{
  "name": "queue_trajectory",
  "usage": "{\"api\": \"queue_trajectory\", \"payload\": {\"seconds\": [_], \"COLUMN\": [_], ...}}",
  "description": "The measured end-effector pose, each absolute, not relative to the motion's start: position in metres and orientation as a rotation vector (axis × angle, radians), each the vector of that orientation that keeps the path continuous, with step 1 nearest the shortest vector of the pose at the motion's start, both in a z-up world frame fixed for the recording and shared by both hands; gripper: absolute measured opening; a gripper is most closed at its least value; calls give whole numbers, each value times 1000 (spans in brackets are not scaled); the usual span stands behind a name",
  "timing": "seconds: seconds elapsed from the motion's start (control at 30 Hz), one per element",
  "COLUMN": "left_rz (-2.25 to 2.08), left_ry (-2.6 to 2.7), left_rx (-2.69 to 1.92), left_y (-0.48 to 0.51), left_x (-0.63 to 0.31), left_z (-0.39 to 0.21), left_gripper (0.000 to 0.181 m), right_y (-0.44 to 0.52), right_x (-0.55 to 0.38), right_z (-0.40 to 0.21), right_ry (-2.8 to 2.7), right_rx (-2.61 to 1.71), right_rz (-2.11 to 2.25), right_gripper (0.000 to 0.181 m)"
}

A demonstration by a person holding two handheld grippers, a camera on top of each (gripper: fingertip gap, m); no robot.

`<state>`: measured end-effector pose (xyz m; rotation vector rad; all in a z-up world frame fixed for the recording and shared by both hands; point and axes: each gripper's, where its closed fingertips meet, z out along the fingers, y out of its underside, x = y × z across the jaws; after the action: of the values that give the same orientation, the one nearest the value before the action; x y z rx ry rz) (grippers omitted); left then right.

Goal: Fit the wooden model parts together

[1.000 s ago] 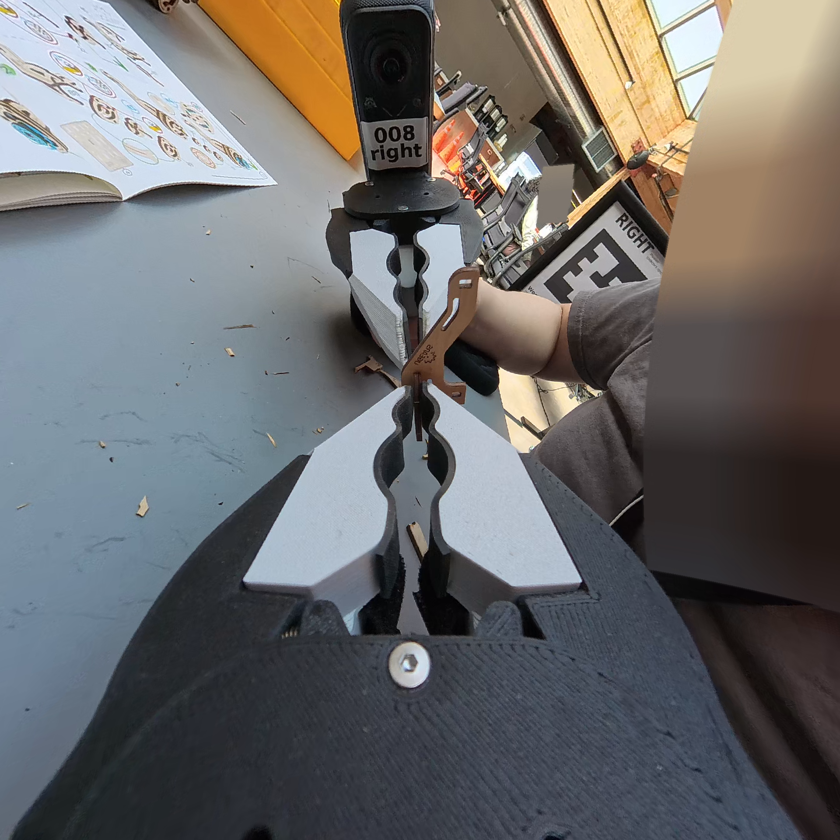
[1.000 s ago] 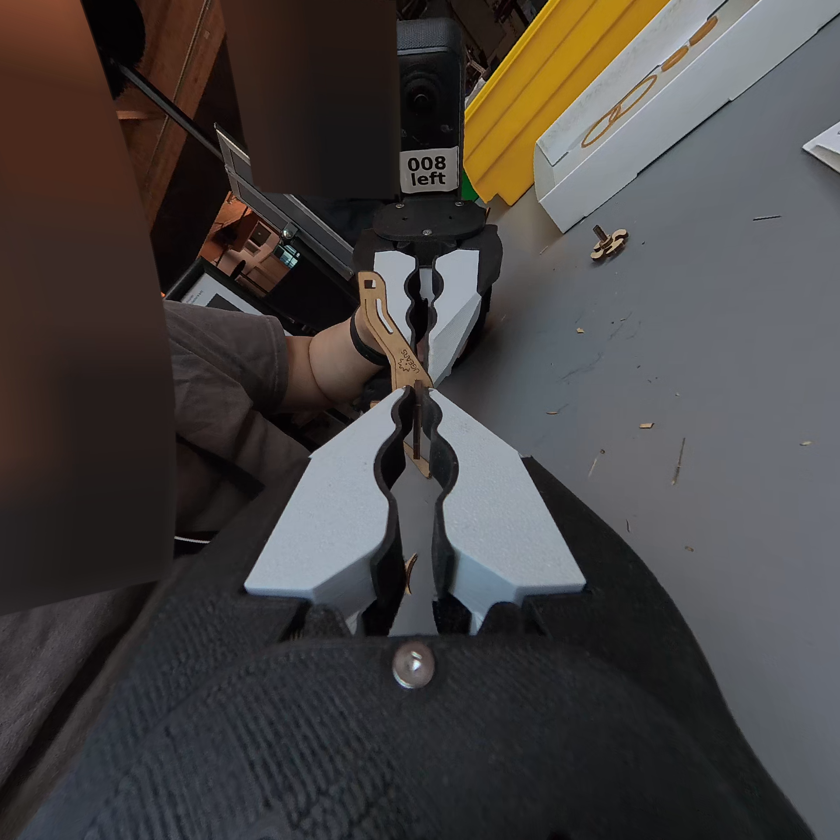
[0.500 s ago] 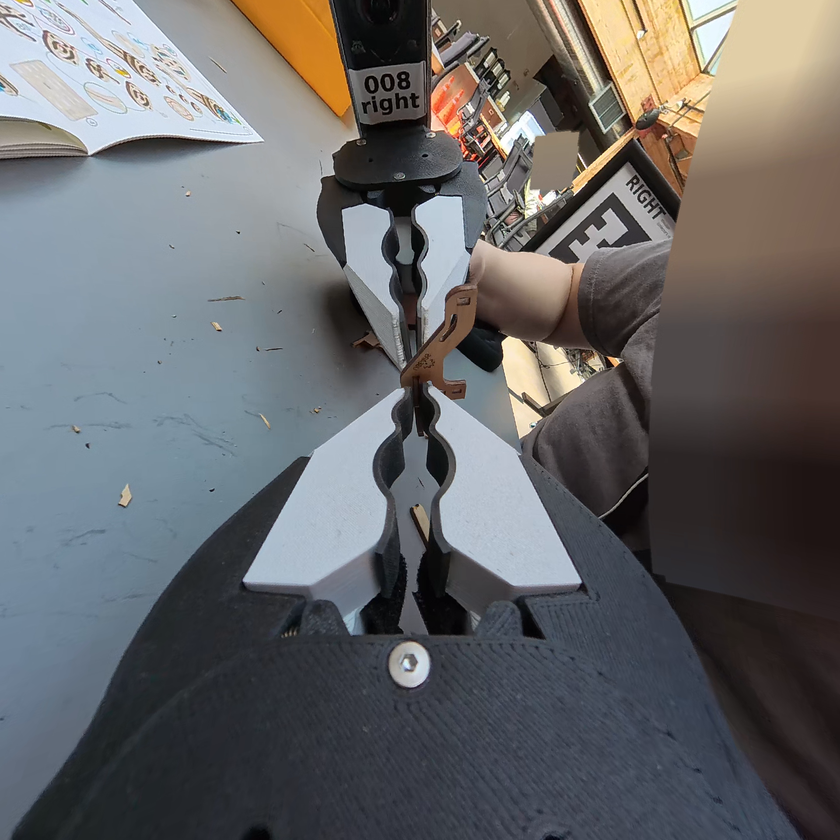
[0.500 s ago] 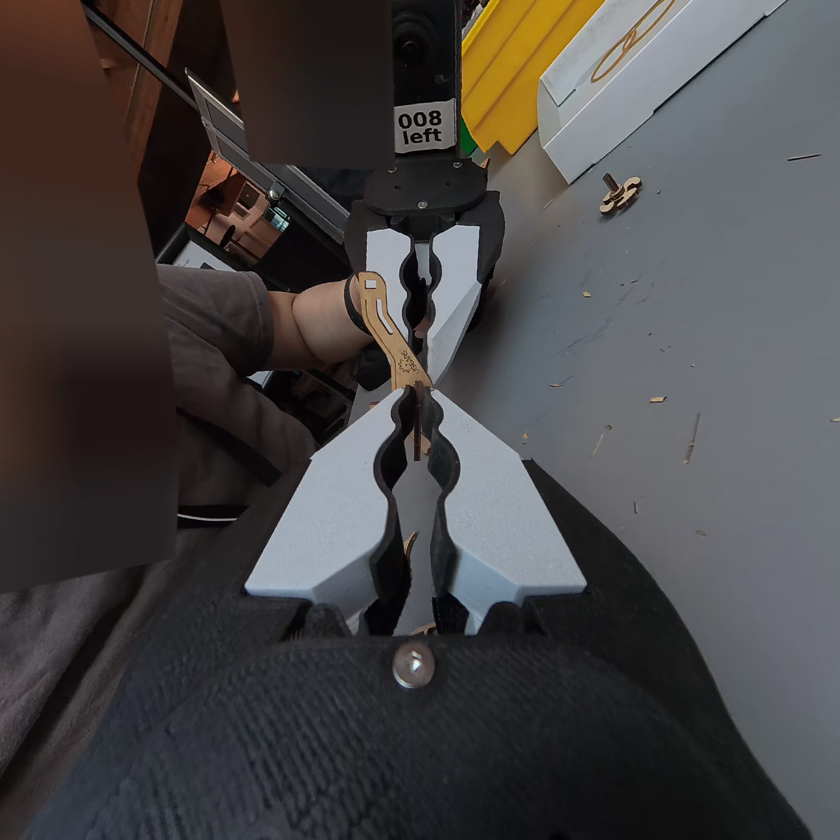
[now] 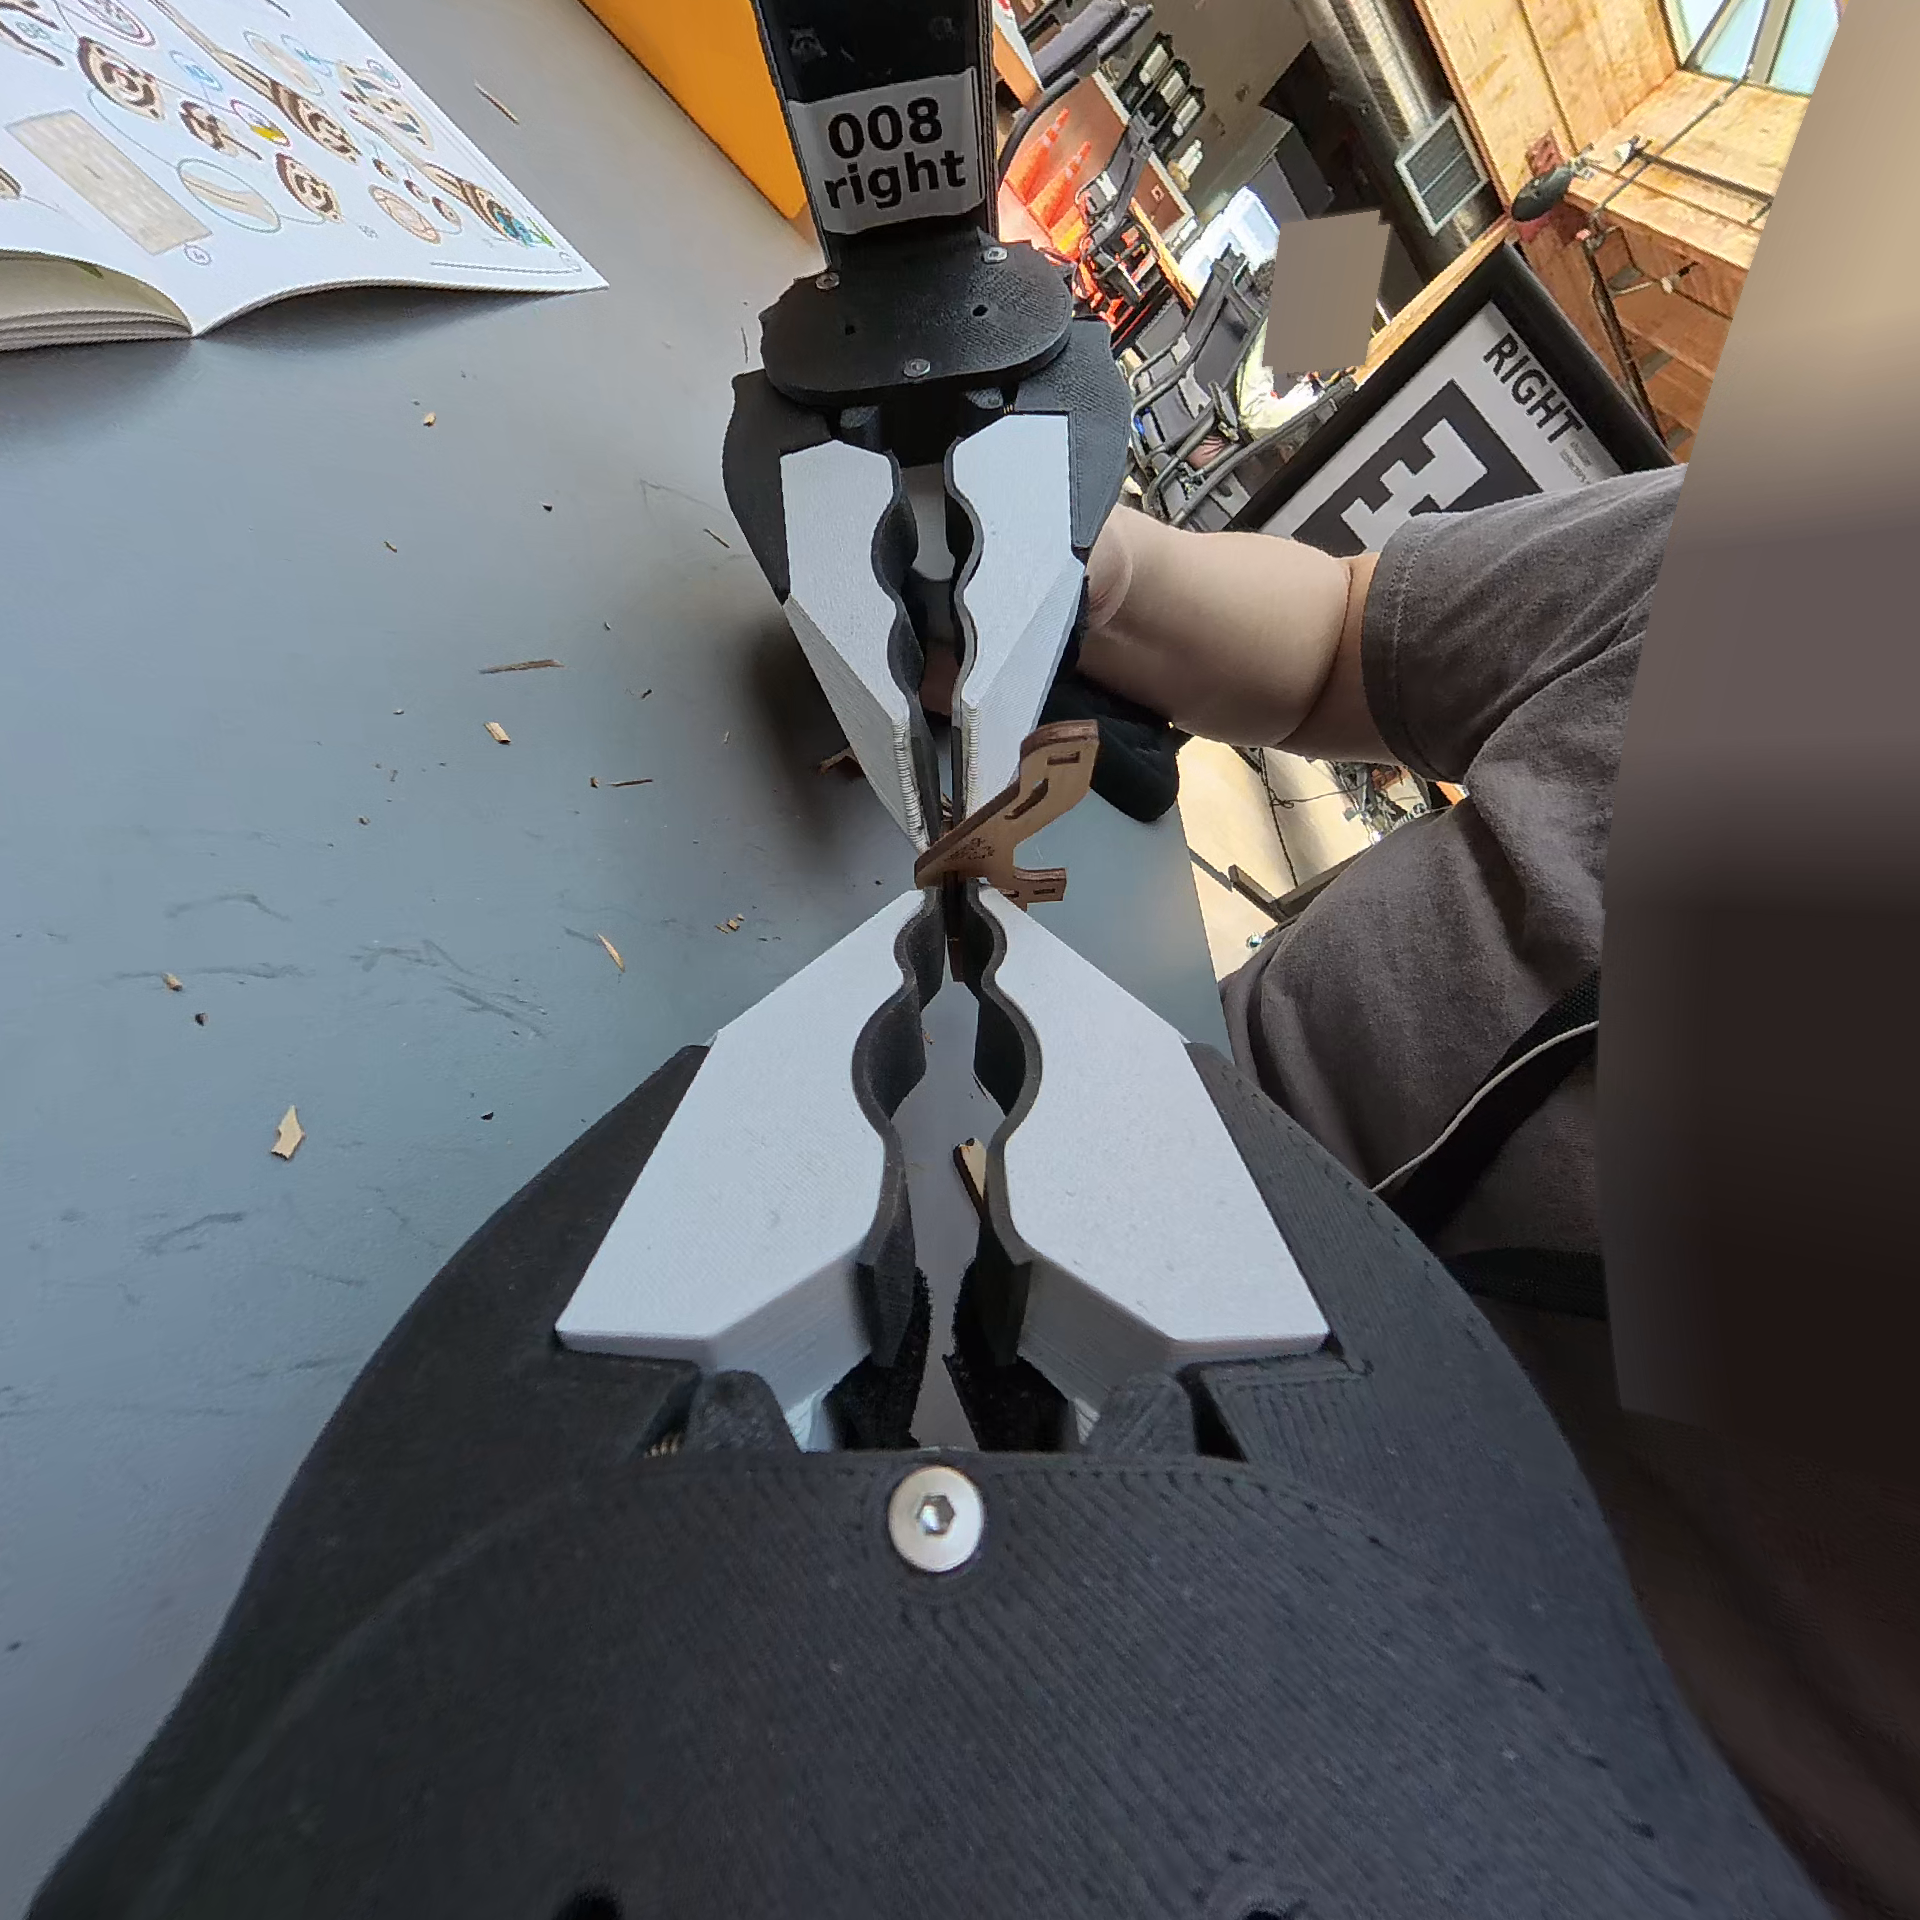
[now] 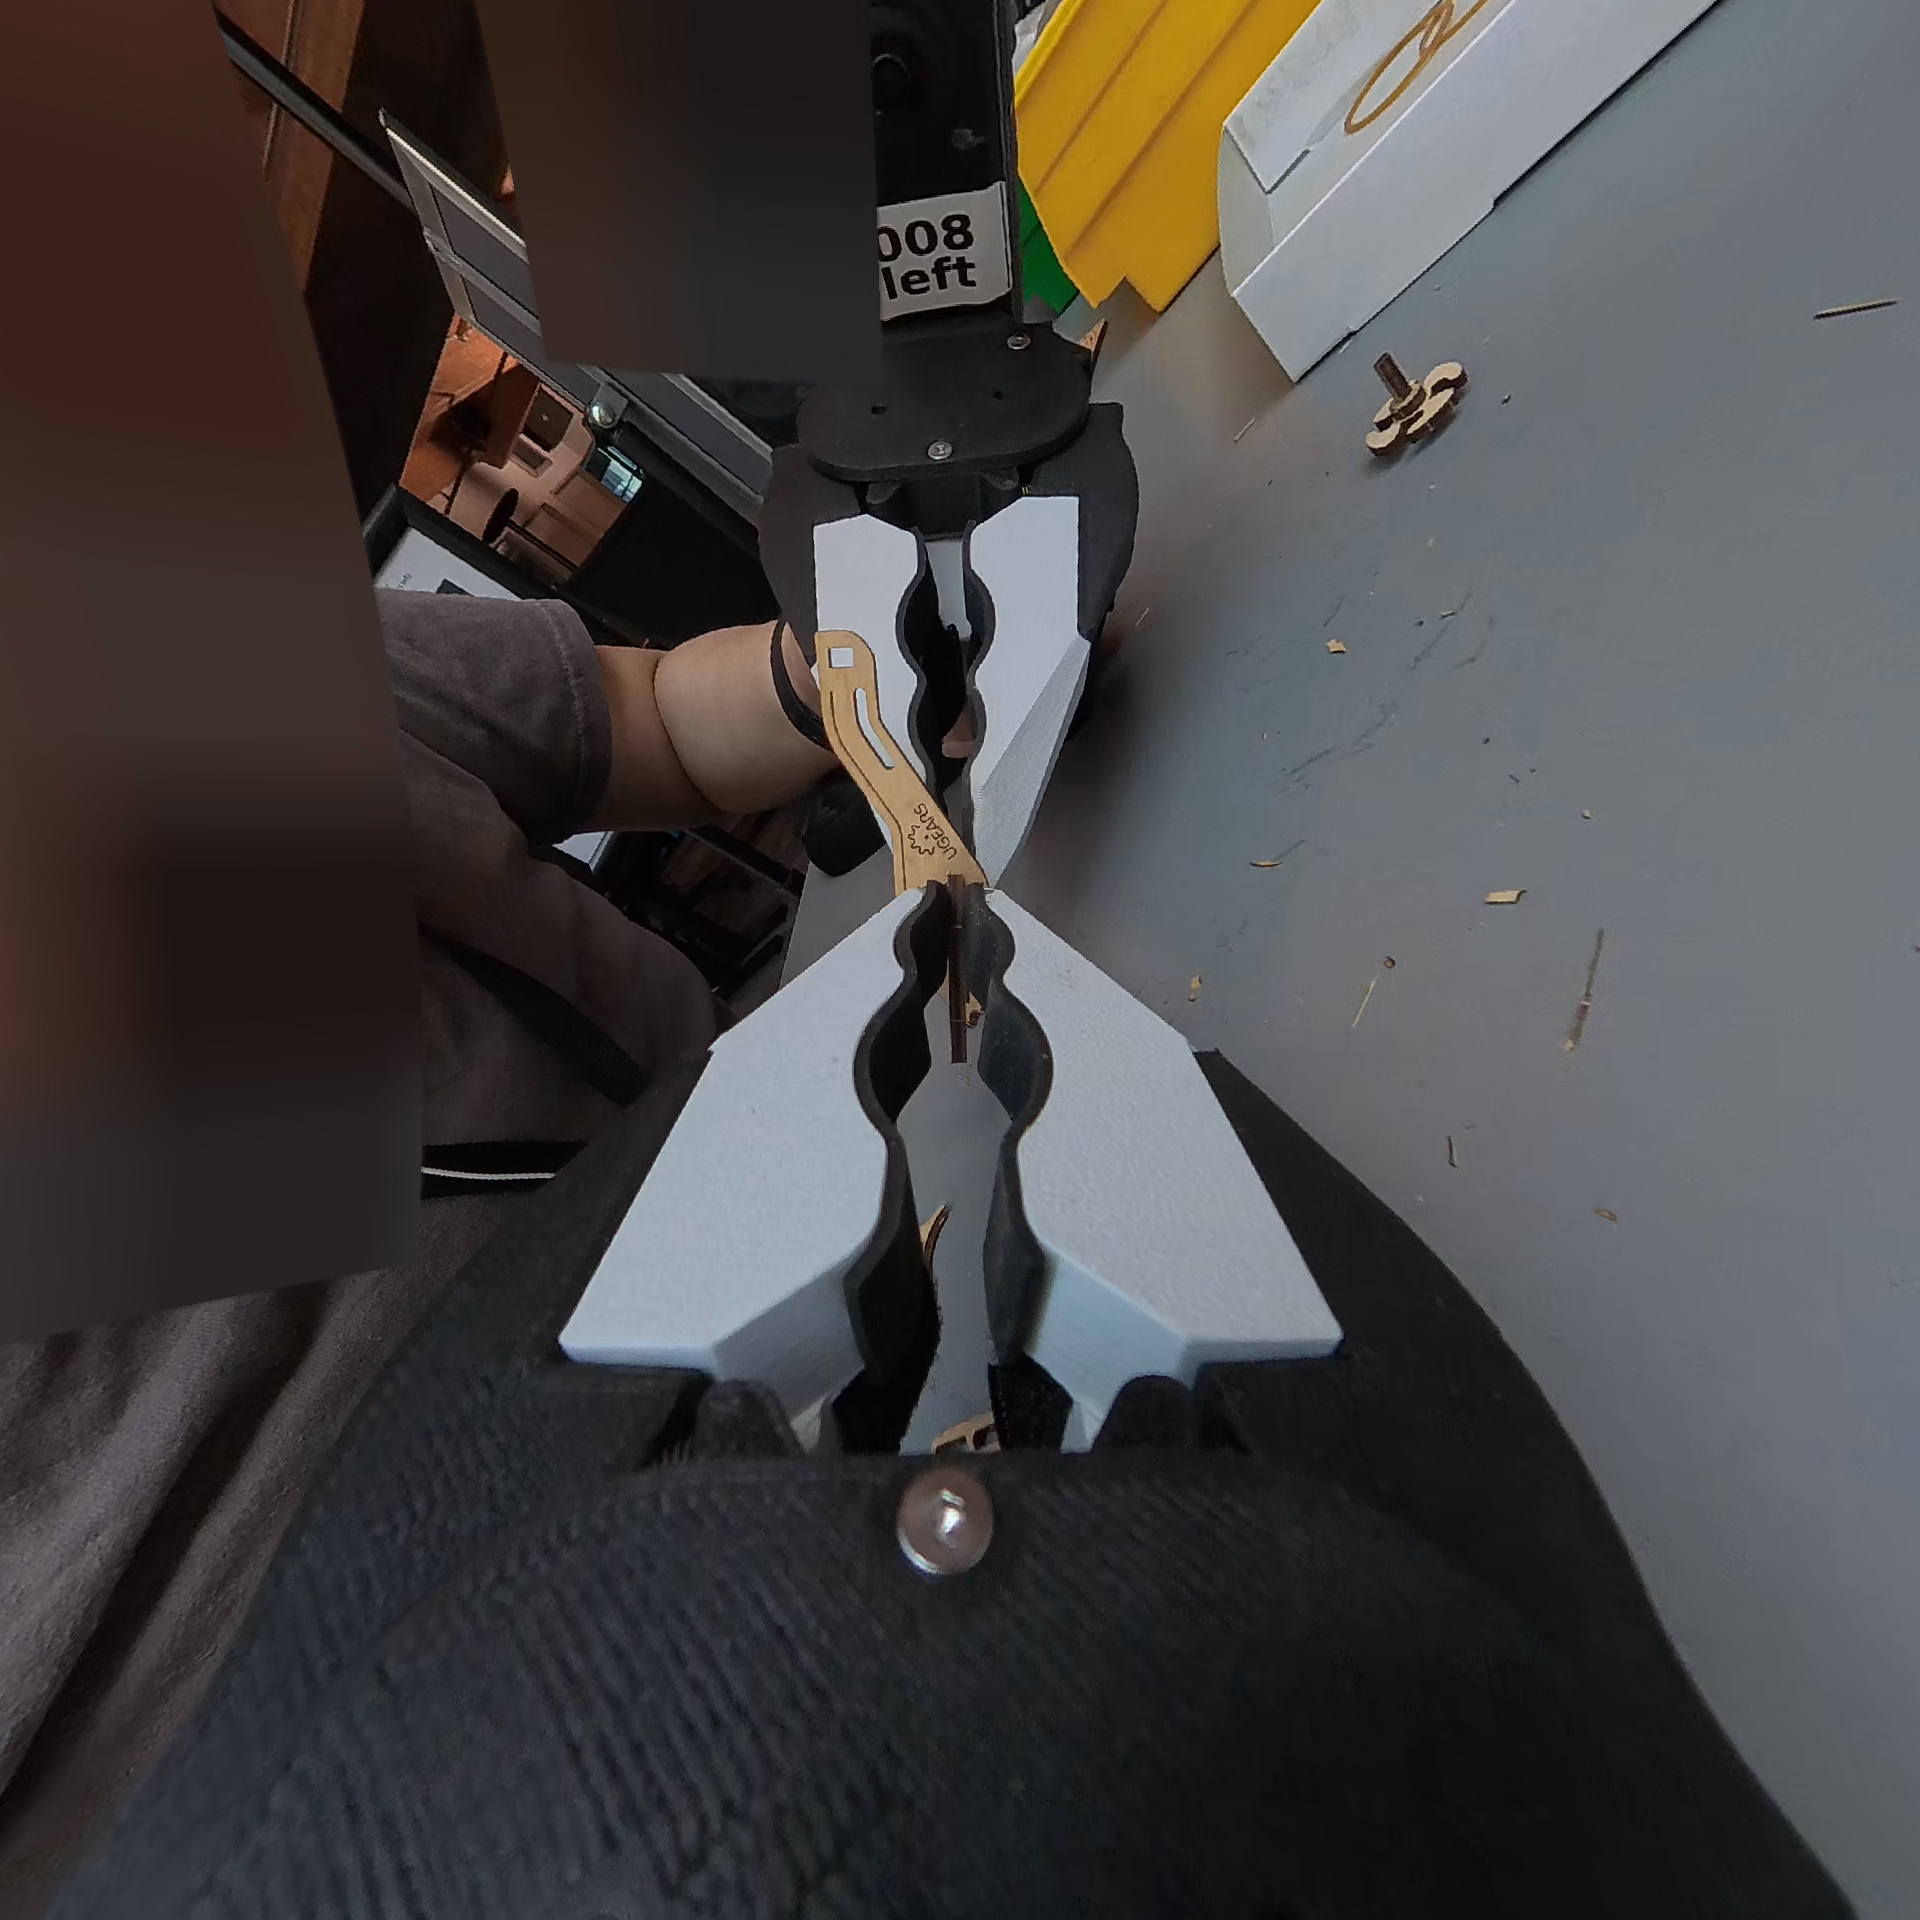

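My two grippers face each other tip to tip above the grey table (image 5: 312,831). My left gripper (image 5: 951,904) is shut on a thin wooden part (image 5: 952,940) seen edge-on between its tips. My right gripper (image 6: 956,904) is shut on a light slotted wooden arm (image 6: 883,758), which slants up and to the left towards the left gripper (image 6: 980,871). In the left wrist view the arm (image 5: 1013,805) leans to the right beside the right gripper (image 5: 940,821). The two parts meet at the fingertips. The joint itself is hidden.
An open instruction booklet (image 5: 260,156) lies at the far left. A yellow bin (image 6: 1122,187), a white box (image 6: 1455,156) and a small bolted wooden piece (image 6: 1413,400) lie beyond. Wood chips (image 5: 286,1132) dot the table. The person's forearm (image 5: 1226,644) and body are at the table edge. Only a small space, under 4 cm, lies between the two pairs of fingers. The small bolted wooden piece (image 6: 1413,400) is about equally far from each gripper, around 15 cm.
The right gripper has come closer and risen in the left wrist view. The slotted arm has tilted from nearly upright to leaning flatter to the right. Both grippers stay shut.
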<state>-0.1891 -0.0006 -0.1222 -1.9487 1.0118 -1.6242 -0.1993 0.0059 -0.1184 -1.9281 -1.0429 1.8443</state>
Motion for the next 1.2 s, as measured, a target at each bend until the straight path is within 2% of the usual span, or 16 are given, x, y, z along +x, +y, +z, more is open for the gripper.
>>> {"api": "queue_trajectory", "payload": {"seconds": [0.73,0.93,1.2], "left_rz": [-1668,-1689,-1709], "left_ry": [947,896,872], "left_rx": [-1927,-1918,-1930], "left_y": [5,9,11], "left_x": [-186,-189,-189], "left_z": [-116,-113,-113], "left_gripper": [0,0,0], "right_y": [21,22,19], "right_x": [-196,-195,-196], "right_z": [-105,-105,-109], "right_ry": [-861,-856,-899], "right_rx": [-1880,-1883,-1898], "right_rz": [1979,1964,1919], "right_gripper": [1,9,1]}}
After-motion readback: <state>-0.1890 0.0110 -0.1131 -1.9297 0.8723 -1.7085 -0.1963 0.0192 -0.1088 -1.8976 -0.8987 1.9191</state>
